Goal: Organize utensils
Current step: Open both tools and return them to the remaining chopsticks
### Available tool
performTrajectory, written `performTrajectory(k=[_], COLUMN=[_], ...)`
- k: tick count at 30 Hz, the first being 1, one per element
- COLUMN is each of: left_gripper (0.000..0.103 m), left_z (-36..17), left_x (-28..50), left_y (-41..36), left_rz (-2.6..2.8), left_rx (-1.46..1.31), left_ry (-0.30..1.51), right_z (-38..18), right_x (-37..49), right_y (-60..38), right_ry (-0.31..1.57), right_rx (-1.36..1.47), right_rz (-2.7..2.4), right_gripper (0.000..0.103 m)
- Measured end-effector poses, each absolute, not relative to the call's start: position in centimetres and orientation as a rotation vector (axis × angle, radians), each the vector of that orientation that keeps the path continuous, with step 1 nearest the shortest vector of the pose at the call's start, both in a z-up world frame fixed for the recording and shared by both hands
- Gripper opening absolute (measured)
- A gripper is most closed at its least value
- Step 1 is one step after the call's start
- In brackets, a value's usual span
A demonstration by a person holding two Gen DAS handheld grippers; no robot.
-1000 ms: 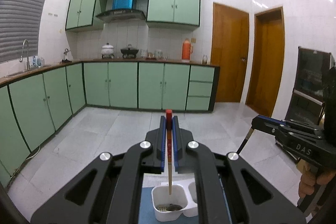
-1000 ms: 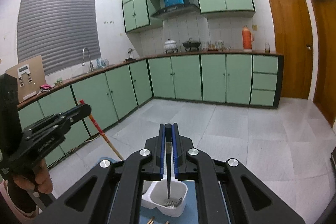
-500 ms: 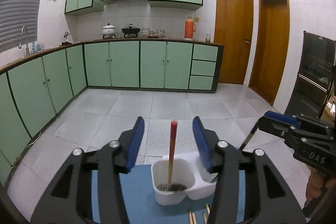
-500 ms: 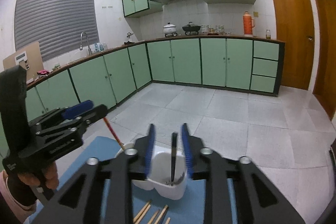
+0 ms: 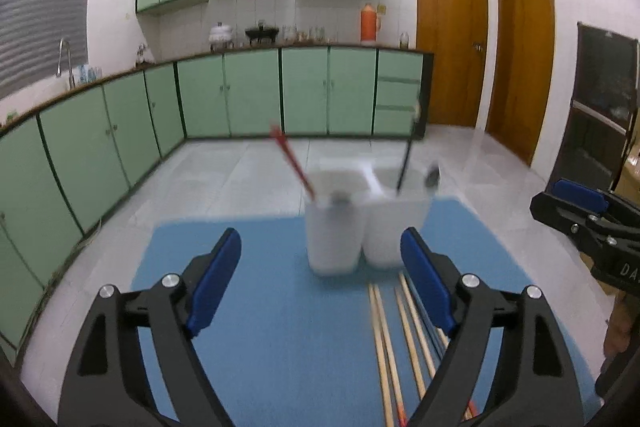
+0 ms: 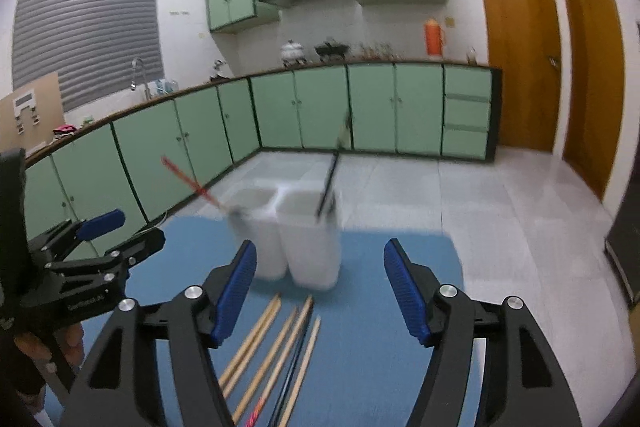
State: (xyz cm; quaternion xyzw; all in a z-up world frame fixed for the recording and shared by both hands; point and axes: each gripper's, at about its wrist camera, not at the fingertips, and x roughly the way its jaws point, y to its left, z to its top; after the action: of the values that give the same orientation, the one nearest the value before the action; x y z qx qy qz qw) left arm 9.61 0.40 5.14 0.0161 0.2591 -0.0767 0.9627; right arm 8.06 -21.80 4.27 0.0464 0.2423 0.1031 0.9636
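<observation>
A white two-cup utensil holder (image 5: 360,231) (image 6: 300,239) stands on a blue mat (image 5: 260,327) (image 6: 380,367). A red-handled utensil (image 5: 292,163) (image 6: 192,183) leans in its left cup, a black-handled one (image 5: 406,163) (image 6: 328,187) in its right cup. Several chopsticks (image 5: 404,339) (image 6: 276,347) lie on the mat in front of the holder. My left gripper (image 5: 322,291) is open and empty, pulled back from the holder. My right gripper (image 6: 320,291) is open and empty, also short of the holder. Each gripper shows in the other's view: the right (image 5: 592,223), the left (image 6: 92,247).
The mat lies on a table whose far edge is just behind the holder. Beyond are a tiled floor, green kitchen cabinets (image 5: 256,95) and two wooden doors (image 5: 452,47). A dark appliance (image 5: 604,99) stands at the right.
Both grippers opened and let go of their utensils, which now lean in the cups. Both grippers drew back and down, so the chopsticks and more of the mat came into view.
</observation>
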Motion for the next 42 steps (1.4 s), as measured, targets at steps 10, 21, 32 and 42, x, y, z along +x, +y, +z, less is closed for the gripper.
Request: performTrajectory(k=[10, 21, 32, 42], left_gripper=[0.079, 0.073, 0.072, 0.070], left_z=[-1.2, -5.3, -7.5, -7.5], left_x=[4.1, 3.0, 3.1, 3.1], left_y=[0.4, 0.0, -0.6, -0.5], left_rz=[-0.172, -0.182, -0.177, -0.159], left_rx=[0.123, 0.112, 0.120, 0.114], left_ry=[0.634, 0.784, 0.860, 0.872], right_z=[-3.7, -6.7, -8.1, -8.3], right_x=[2.4, 1.3, 2.2, 2.4], right_y=[-21.9, -19.8, -18.7, -19.5], right_ry=[0.641, 0.757, 0.838, 0.849], right_rx=[0.096, 0.035, -0.029, -0.012], right_rz=[0.179, 0.235, 0.226, 0.166], right_gripper=[0.060, 0.051, 0.050, 0.050])
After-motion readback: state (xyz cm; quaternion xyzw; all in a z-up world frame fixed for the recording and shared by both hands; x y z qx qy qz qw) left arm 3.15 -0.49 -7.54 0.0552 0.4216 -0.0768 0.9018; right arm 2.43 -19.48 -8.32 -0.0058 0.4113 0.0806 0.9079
